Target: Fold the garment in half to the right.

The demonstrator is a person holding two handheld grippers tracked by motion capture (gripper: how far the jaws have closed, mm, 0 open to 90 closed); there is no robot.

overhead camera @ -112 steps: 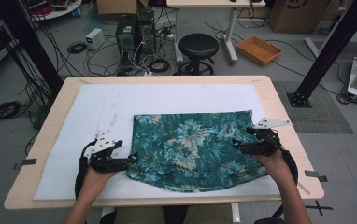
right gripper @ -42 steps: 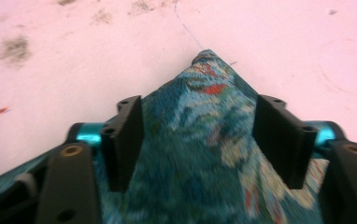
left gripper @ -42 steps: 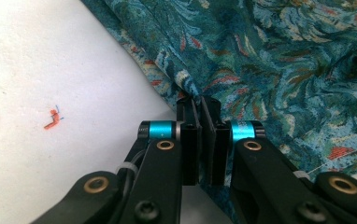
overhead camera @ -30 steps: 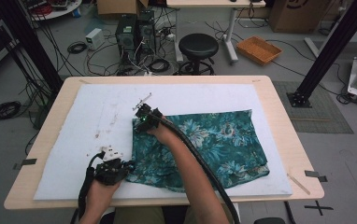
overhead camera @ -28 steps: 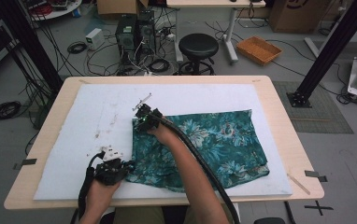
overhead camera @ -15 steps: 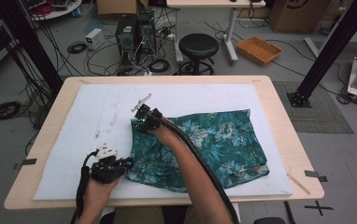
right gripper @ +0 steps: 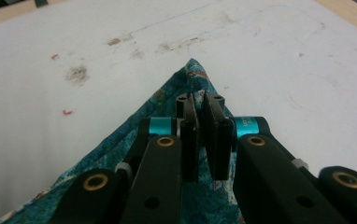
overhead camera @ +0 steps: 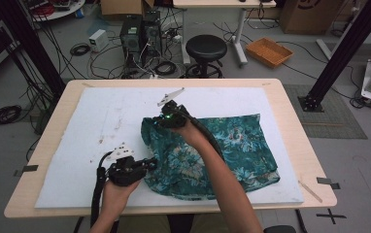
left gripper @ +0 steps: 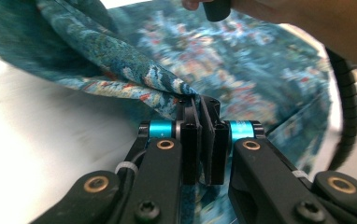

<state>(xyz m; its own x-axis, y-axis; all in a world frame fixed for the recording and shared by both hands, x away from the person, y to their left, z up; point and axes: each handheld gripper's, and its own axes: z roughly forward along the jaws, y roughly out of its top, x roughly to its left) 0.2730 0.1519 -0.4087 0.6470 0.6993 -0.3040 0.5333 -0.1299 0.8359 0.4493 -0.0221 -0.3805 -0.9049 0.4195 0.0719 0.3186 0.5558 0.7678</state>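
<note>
A teal floral cloth lies on the white mat. My left gripper sits at the cloth's near left edge, shut on a raised fold of the fabric. In the left gripper view the cloth drapes up and away from the left gripper. My right arm reaches across the cloth to its far left corner. There the right gripper is shut on the corner. In the right gripper view the cloth comes to a point between the jaws of the right gripper, just above the stained mat.
The mat covers most of the wooden table. Bare mat lies left of and beyond the cloth. My right forearm lies over the cloth's middle. A stool, computers and cables stand on the floor behind the table.
The right gripper has closed on the cloth's far left corner and lifted it a little. The left gripper has risen with its fold, so the cloth's left edge is off the mat.
</note>
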